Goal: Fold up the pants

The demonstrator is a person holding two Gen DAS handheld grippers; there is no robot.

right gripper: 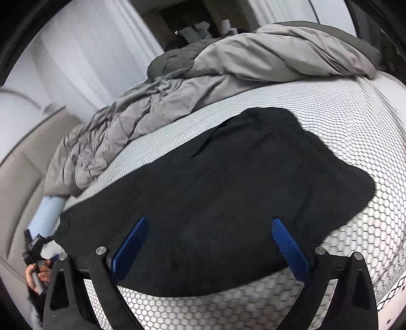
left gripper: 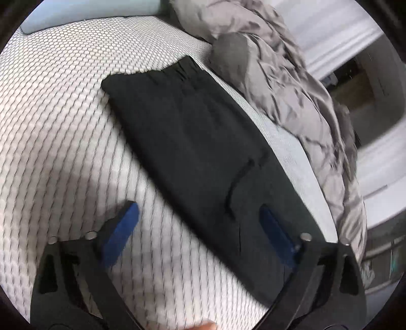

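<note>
Black pants lie folded into a long flat rectangle on a white honeycomb-patterned mattress. In the left wrist view my left gripper is open and empty, its blue pads straddling the near end of the pants just above them. In the right wrist view the pants spread wide in front of my right gripper, which is open and empty, hovering over their near edge. The other hand-held gripper shows at the left edge of the right wrist view.
A crumpled grey duvet is heaped along the far side of the pants; it also shows in the right wrist view. A pale blue pillow lies at the mattress end. White walls and a doorway stand beyond the bed.
</note>
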